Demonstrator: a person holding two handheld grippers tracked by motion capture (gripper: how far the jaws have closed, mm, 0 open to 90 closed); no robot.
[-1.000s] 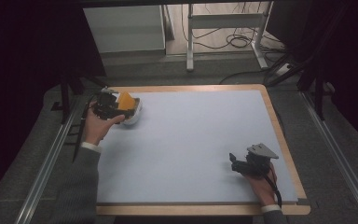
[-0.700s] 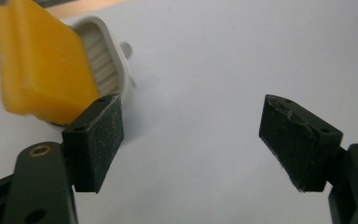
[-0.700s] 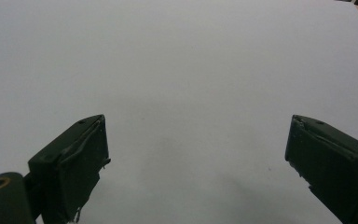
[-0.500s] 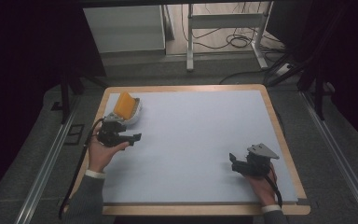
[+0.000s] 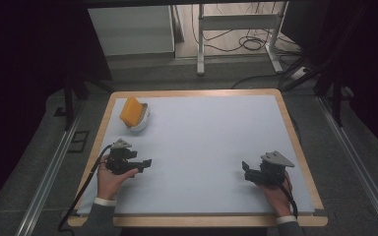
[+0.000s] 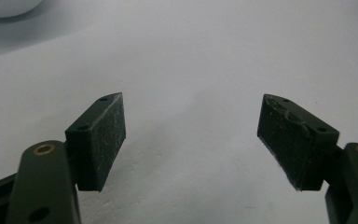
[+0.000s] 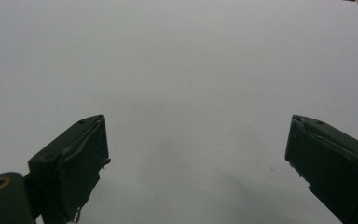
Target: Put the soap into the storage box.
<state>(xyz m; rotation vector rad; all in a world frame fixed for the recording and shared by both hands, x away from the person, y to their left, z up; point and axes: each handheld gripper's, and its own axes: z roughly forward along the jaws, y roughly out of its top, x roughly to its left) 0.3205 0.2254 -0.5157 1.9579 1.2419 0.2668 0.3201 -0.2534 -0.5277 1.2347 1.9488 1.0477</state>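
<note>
An orange sponge (image 5: 131,111) leans in a white bowl (image 5: 141,123) at the table's far left. My left gripper (image 5: 147,162) rests low over the white mat near the front left, well in front of the bowl. Its jaws stand wide apart in the left gripper view, left gripper (image 6: 191,126), with nothing between them. The bowl's rim (image 6: 7,7) peeks in at that view's top left corner. My right gripper (image 5: 246,168) sits at the front right, pointing left. It is open too, right gripper (image 7: 196,144), and empty.
A white mat (image 5: 202,142) covers the wooden table (image 5: 295,142). A cable (image 5: 81,191) trails from the left gripper off the table's front left. Beyond the far edge stand a white cabinet (image 5: 130,29) and a metal frame (image 5: 236,22) with floor cables.
My left gripper has let go of the sponge, left it in the bowl and drawn back toward the front of the table. The right gripper has stayed put.
</note>
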